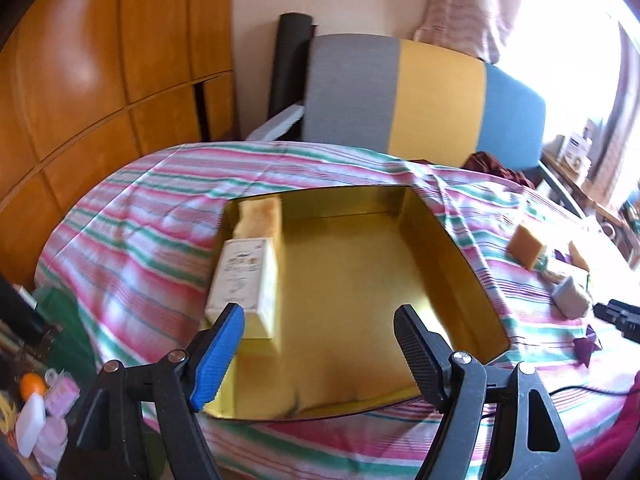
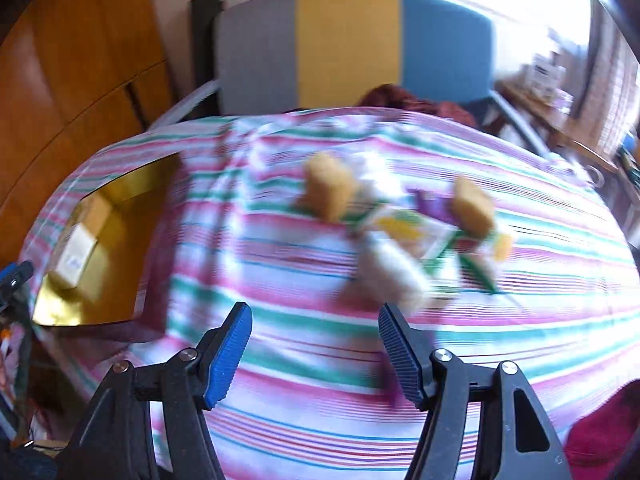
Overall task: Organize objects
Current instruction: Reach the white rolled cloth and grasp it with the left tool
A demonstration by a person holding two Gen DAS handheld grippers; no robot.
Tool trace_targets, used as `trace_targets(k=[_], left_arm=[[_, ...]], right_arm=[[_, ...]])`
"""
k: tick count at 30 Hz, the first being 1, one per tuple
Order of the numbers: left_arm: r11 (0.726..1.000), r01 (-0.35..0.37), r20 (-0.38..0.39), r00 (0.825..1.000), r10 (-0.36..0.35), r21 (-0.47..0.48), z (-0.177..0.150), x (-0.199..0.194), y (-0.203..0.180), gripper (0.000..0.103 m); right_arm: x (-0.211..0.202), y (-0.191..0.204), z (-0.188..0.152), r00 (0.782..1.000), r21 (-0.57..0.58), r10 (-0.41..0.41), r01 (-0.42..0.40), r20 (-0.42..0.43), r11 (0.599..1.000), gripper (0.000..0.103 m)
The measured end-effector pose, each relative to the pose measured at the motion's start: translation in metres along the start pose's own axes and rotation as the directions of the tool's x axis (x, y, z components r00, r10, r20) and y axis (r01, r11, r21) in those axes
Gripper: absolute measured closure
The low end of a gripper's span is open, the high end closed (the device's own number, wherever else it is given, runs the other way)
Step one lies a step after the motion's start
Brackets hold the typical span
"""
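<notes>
Striped cotton cloth (image 1: 132,216), in pink, green and white bands, is covering the surface and wrinkling softly around everything on it. One shallow rectangular tin (image 1: 448,252) with a shiny gold interior is lying open on that cloth, directly ahead of the left gripper (image 1: 320,324). Two things are sitting along the tin's left wall: one cream cardboard box (image 1: 244,280) with printed lettering, lying flat, and behind it one pale yellow spongy block (image 1: 260,216) (its surface is looking porous). The left gripper's jaws are standing wide apart over the tin's near edge, holding nothing; one ribbed blue pad and one ribbed black pad are showing.

Loose items are lying in a cluster to the right of the tin, well apart from it. The right gripper (image 2: 316,348) is pointing at them, its jaws about half open and empty. Motion blur is softening that view, yet two tan sponge-like blocks (image 2: 328,190) are showing, with one pale grey-white rounded lump (image 2: 394,276) nearest the jaws and some flat white, green and yellow wrappers (image 2: 404,232) between them; the wrapper count is unclear. A panelled headboard-like cushion (image 1: 440,96) in grey, yellow and blue fabric is standing behind the surface.
</notes>
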State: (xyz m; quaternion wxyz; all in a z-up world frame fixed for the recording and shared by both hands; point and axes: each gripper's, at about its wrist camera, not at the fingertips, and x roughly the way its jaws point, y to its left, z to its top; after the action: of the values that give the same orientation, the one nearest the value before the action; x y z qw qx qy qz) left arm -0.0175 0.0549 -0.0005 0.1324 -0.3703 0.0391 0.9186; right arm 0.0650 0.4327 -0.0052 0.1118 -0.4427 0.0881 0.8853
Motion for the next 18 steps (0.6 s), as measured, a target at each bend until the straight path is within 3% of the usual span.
trace_targets(k=[6, 10, 14, 18], left_arm=[[0.995, 0.066, 0.001, 0.998, -0.066, 0.081, 0.012, 0.007, -0.034, 0.025], [0.986, 0.112, 0.011, 0.993, -0.114, 0.124, 0.024, 0.009, -0.06, 0.026], [0.968, 0.172, -0.004, 0.985, -0.174, 0.183, 0.029, 0.014, -0.092, 0.033], [0.933, 0.284, -0.082, 0.959, -0.272, 0.222, 0.033, 0.027, -0.134, 0.036]], right_arm=[[-0.004, -0.058, -0.007, 0.992, 0.08, -0.122, 0.119, 0.024, 0.99, 0.036], [-0.005, -0.09, -0.019, 0.987, 0.198, -0.156, 0.147, 0.031, 0.969, 0.036], [-0.007, -0.124, -0.023, 0.984, 0.374, -0.177, 0.151, 0.037, 0.915, 0.036], [-0.007, -0.158, -0.034, 0.984, 0.534, -0.179, 0.144, 0.014, 0.833, 0.036]])
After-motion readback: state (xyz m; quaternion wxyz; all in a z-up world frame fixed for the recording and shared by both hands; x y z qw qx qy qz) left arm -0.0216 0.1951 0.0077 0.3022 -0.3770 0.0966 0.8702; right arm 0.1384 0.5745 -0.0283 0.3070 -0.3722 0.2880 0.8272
